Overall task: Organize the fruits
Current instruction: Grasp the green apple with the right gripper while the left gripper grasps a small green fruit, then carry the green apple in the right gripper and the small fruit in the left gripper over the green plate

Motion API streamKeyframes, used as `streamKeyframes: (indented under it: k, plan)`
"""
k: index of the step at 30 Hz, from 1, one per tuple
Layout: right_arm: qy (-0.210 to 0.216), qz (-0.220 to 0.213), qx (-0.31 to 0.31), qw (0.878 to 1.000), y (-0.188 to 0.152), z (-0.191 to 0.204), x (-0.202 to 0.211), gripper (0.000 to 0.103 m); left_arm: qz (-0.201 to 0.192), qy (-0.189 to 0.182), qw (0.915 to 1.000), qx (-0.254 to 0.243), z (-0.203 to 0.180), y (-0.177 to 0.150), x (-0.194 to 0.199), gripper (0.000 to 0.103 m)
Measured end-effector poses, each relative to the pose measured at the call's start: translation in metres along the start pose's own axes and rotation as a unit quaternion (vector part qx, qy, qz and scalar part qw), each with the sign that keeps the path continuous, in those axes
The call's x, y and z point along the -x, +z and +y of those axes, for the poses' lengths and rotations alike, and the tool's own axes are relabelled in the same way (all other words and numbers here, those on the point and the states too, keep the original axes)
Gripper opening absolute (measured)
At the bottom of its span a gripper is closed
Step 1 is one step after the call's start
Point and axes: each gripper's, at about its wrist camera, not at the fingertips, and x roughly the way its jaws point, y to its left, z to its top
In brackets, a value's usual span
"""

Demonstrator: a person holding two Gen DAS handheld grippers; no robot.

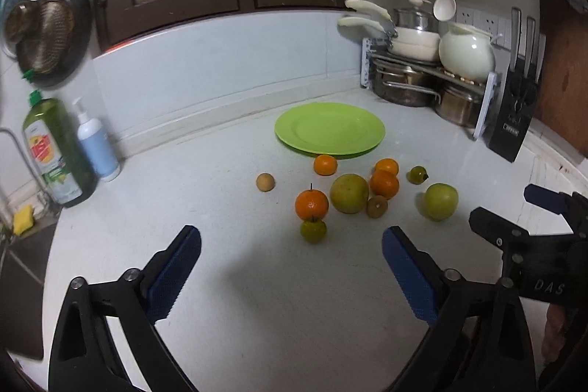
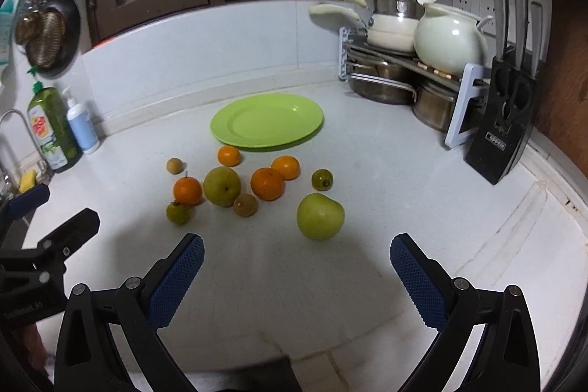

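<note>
- A green dish-soap bottle (image 2: 51, 127) and a white pump bottle (image 2: 79, 125) stand at the worktop's (image 2: 367, 208) left edge, against the back wall.
- The left gripper (image 1: 292, 261) hangs over the worktop's front, jaws spread wide with nothing between them; the fruit lies just ahead of its tips.
- The fruit sits loose mid-worktop: a small brown fruit (image 2: 175, 165) farthest left, then a stemmed orange (image 2: 187, 190) touching a small green fruit (image 2: 179, 212), a large yellow-green fruit (image 2: 222, 186), more oranges (image 2: 267, 183), and a green apple (image 2: 320, 216) apart on the right.
- The green plate (image 2: 267, 120) lies behind the fruit toward the back edge, holding nothing.
- The right gripper (image 2: 297, 263) hovers near the front, jaws wide apart and holding nothing, the apple just ahead.
- A pot rack (image 2: 404, 76) and knife block (image 2: 503, 131) fill the back right corner.
</note>
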Motion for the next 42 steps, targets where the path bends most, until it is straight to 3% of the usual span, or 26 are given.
streamKeyframes:
  k: [5, 13, 16, 25, 32, 37, 42]
  plan:
    - [-0.022, 0.015, -0.021, 0.999, 0.006, 0.003, -0.023, 0.101, 0.012, -0.039, 0.9990, -0.018, 0.005, 0.005, -0.031, 0.088]
    - [-0.041, 0.048, -0.032, 0.997, 0.011, 0.001, -0.058, 0.092, 0.050, -0.064, 0.9966, -0.015, 0.003, 0.007, -0.075, 0.074]
    - [-0.029, 0.054, -0.019, 0.998, 0.011, -0.005, -0.074, 0.089, 0.062, -0.059, 0.9963, -0.009, -0.003, 0.006, -0.089, 0.064]
    - [0.006, 0.103, -0.012, 0.995, 0.011, -0.024, -0.112, 0.077, 0.112, -0.056, 0.9921, 0.010, -0.015, -0.004, -0.122, 0.051]
    - [0.024, 0.115, -0.002, 0.993, 0.011, -0.023, -0.127, 0.066, 0.116, -0.041, 0.9923, 0.010, -0.016, -0.004, -0.132, 0.037]
    - [0.021, 0.121, 0.006, 0.992, 0.014, -0.026, -0.132, 0.054, 0.120, -0.041, 0.9918, 0.007, -0.019, -0.005, -0.137, 0.032]
    - [0.021, 0.121, 0.007, 0.992, 0.015, -0.027, -0.132, 0.052, 0.118, -0.042, 0.9921, 0.005, -0.020, -0.006, -0.137, 0.030]
